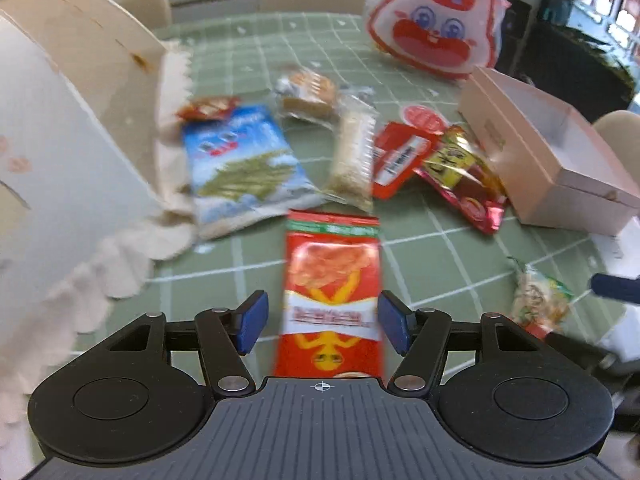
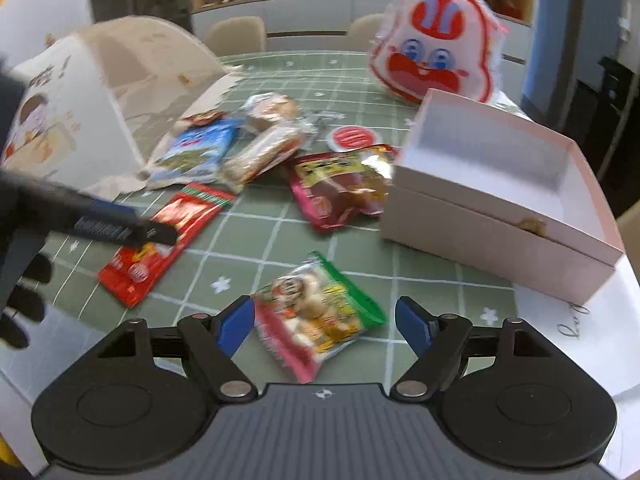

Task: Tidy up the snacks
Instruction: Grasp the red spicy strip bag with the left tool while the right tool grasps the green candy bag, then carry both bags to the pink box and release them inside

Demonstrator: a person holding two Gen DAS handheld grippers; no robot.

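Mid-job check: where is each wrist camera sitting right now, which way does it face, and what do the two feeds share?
Left wrist: low over the table, looking along the open left gripper at the red snack packet.
Right wrist: low, looking along the open right gripper at the green-edged snack packet; the left gripper shows too.
Shared: red packet, pink box, rabbit bag.

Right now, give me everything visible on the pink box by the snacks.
The pink box is a rectangular, pale pink, cardboard-looking carton with its top open and a white interior that looks empty. A seam runs along its long side, and a small brownish mark sits near the front rim. It stands upright on the green checked tablecloth, its near end over a white sheet. The red-yellow snack pack lies against its left side. Neither gripper touches it.
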